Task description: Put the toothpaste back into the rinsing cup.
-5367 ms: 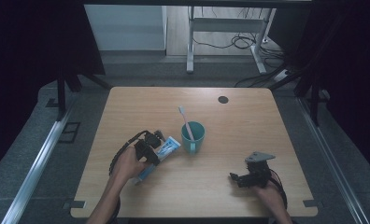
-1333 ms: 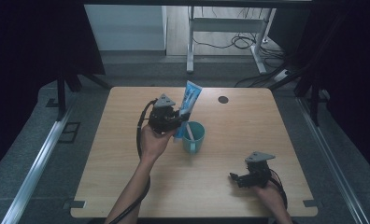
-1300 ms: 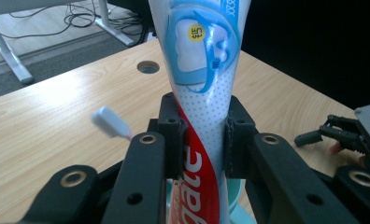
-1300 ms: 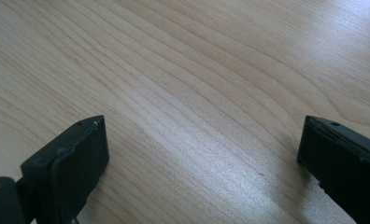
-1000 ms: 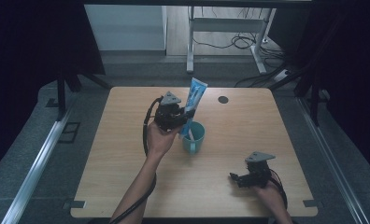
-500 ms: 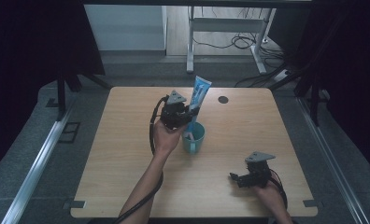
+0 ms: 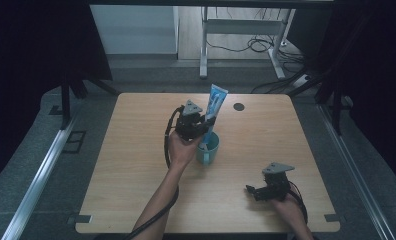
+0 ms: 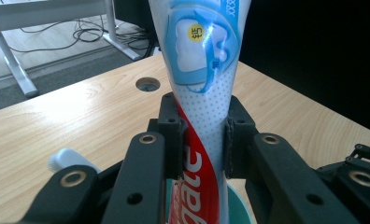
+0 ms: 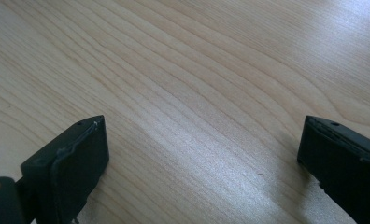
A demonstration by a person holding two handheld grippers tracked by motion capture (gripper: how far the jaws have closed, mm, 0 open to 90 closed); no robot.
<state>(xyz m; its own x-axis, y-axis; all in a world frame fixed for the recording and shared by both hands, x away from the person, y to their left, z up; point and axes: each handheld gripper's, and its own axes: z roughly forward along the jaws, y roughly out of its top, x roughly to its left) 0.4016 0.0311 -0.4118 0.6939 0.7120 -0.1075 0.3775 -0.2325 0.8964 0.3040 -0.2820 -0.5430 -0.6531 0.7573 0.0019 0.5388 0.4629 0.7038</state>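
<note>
A blue, white and red toothpaste tube (image 7: 217, 102) stands nearly upright, cap end down, over a teal cup (image 7: 209, 150) in the middle of the table. My left gripper (image 7: 208, 122) is shut on the tube's middle. In the left gripper view the tube (image 8: 204, 70) is pinched between the jaws of the left gripper (image 8: 202, 135), with the cup's rim (image 8: 240, 211) just below. A white toothbrush head (image 8: 68, 158) pokes up at the left. My right gripper (image 7: 250, 190) rests open on the table at the front right; the right gripper (image 9: 202, 144) has bare wood between its jaws.
The wooden table (image 7: 136, 175) has a round cable hole (image 7: 238, 106) near its back edge, just behind the tube. Desk legs and cables stand on the floor beyond the table. Dark curtains hang at both sides.
My left gripper picked the tube up from the table left of the cup, then carried it up and to the right over the cup. The right gripper has stayed put.
</note>
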